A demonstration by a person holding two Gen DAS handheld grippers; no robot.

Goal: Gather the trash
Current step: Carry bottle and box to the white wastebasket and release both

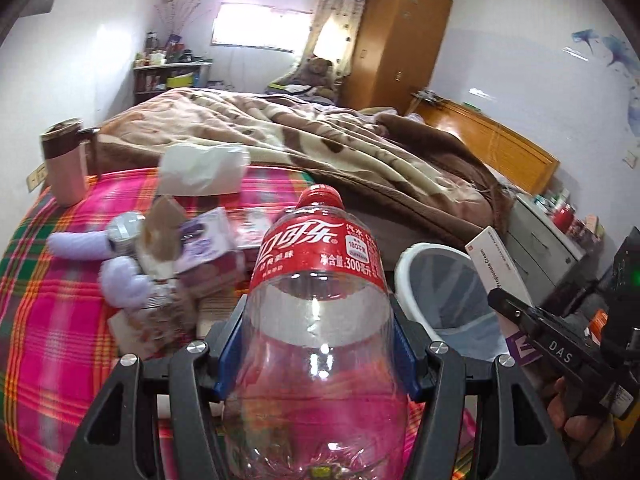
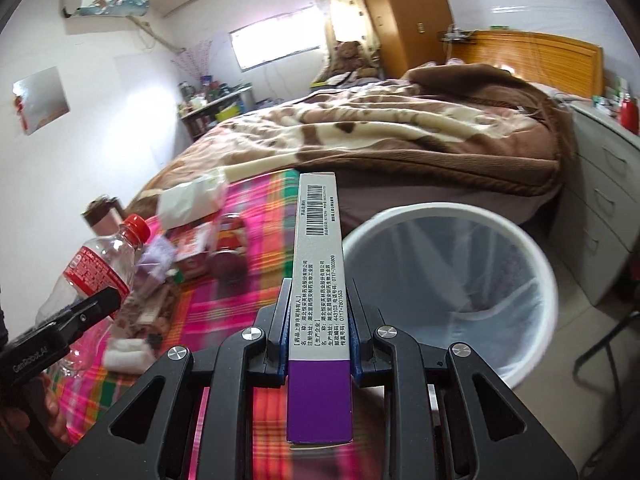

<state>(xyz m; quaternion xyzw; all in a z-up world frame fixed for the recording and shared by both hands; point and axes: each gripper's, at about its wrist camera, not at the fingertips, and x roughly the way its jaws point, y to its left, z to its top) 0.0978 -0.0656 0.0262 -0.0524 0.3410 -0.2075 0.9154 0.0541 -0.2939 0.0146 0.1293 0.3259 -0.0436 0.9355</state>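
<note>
My left gripper (image 1: 318, 340) is shut on an empty clear cola bottle (image 1: 320, 280) with a red cap and label, held above the plaid bed sheet; the bottle also shows in the right wrist view (image 2: 96, 268). My right gripper (image 2: 318, 312) is shut on a long grey and purple medicine box (image 2: 318, 264), held just left of the white trash bin (image 2: 452, 284) with its clear liner. In the left wrist view the bin (image 1: 416, 264) stands right of the bottle, and the box (image 1: 500, 264) is over its right rim.
Loose litter lies on the pink plaid sheet (image 1: 60, 300): a white tissue pack (image 1: 204, 168), a purple plush toy (image 1: 116, 264), small boxes and wrappers (image 1: 204, 248), a jar (image 2: 230, 252). A pink cup (image 1: 66, 160) stands at far left. A brown blanket (image 1: 320, 140) covers the bed. Grey drawers (image 2: 600, 208) stand right of the bin.
</note>
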